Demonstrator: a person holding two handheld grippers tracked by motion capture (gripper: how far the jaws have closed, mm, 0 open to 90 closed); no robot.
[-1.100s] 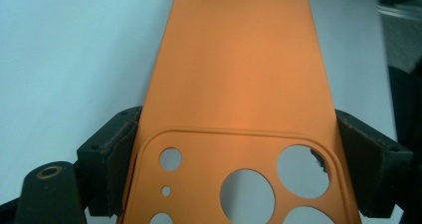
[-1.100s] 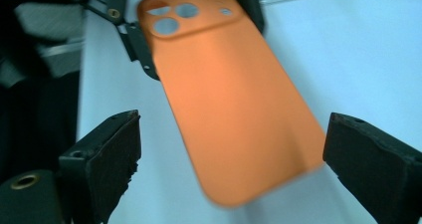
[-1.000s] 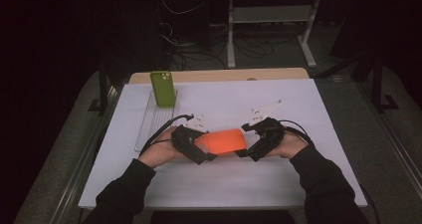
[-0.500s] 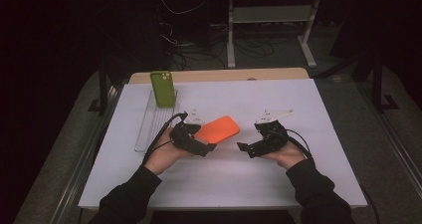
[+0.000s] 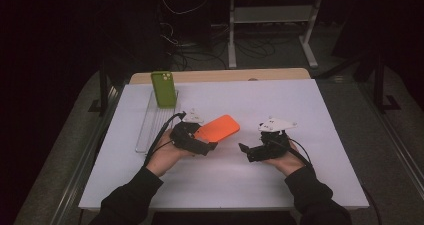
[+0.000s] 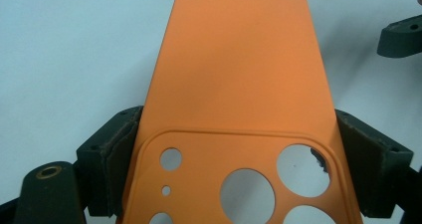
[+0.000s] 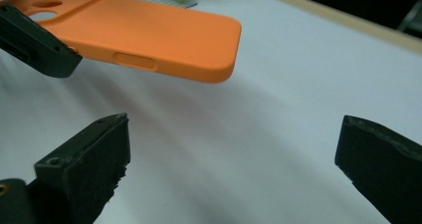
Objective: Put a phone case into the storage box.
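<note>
An orange phone case (image 5: 218, 128) is held off the white table, camera holes at the gripped end. My left gripper (image 5: 199, 139) is shut on it: in the left gripper view both pads (image 6: 117, 159) press the long sides of the orange phone case (image 6: 239, 84). My right gripper (image 5: 248, 151) sits lower and to the right, apart from the case, and its jaws have just been opening. In the right gripper view the right gripper (image 7: 231, 174) has nothing between its wide-spread fingers, and the orange phone case (image 7: 149, 27) hangs beyond them.
A green phone case (image 5: 163, 88) stands upright at the far end of a clear rack (image 5: 150, 127) on the left of the white table (image 5: 300, 105). Cables and a metal stand lie on the dark floor behind the table.
My right gripper has let go of the orange case, moved right and down, and spread its jaws. The left gripper keeps the case, which now tilts up to the right.
</note>
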